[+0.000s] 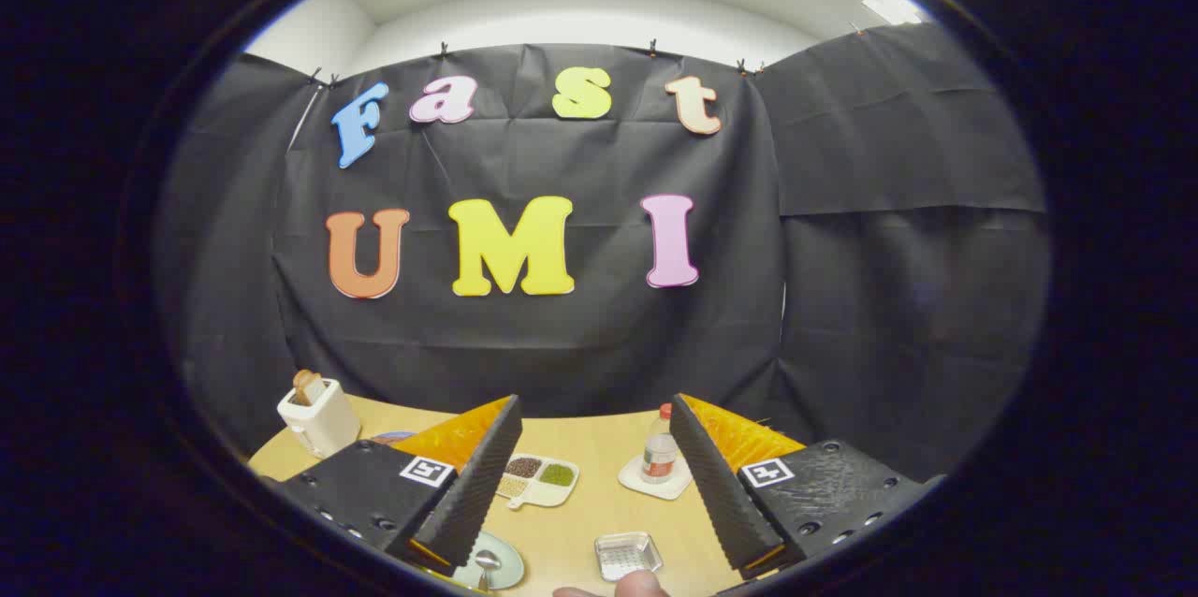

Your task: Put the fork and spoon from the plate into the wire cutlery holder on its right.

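Observation:
A pale plate (505,572) lies on the wooden table (580,522) just under my left finger (473,485), which hides part of it. A metal spoon (487,562) rests on the plate, bowl up. To the right of the plate, below the gap between my fingers, sits a small square wire cutlery holder (628,555). My gripper (594,402) is held above the table, open wide, with nothing between its fingers. I cannot make out a fork.
A white toaster (318,417) with a slice of bread stands at the far left. A divided dish (540,478) of grains and a small bottle (660,455) on a white coaster lie beyond the holder. A person's fingertip (641,585) shows just in front of the holder.

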The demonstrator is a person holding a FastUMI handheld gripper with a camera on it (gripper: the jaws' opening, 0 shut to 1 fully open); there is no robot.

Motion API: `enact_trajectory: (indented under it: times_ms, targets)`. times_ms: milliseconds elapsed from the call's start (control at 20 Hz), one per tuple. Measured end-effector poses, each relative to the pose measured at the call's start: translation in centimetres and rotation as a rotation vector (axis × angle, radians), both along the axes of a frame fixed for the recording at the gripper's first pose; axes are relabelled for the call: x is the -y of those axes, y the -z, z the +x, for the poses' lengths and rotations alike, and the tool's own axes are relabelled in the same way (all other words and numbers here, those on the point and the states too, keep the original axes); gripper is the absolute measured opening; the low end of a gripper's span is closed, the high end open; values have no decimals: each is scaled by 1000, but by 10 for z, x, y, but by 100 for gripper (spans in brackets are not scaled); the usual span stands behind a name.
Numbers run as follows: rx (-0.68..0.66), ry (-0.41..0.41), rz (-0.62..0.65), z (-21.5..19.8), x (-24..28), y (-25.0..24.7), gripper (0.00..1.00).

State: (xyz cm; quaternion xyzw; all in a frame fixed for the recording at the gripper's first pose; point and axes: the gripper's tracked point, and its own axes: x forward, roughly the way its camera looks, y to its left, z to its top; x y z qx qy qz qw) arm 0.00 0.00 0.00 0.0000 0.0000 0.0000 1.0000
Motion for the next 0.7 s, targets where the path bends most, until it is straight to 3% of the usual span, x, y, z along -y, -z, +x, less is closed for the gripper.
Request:
enact_trajectory:
  times_ms: [300, 700]
  targets:
    - [-17, 4, 18, 5, -11, 10, 94]
    - [-37, -61, -13, -6, -46, 11, 94]
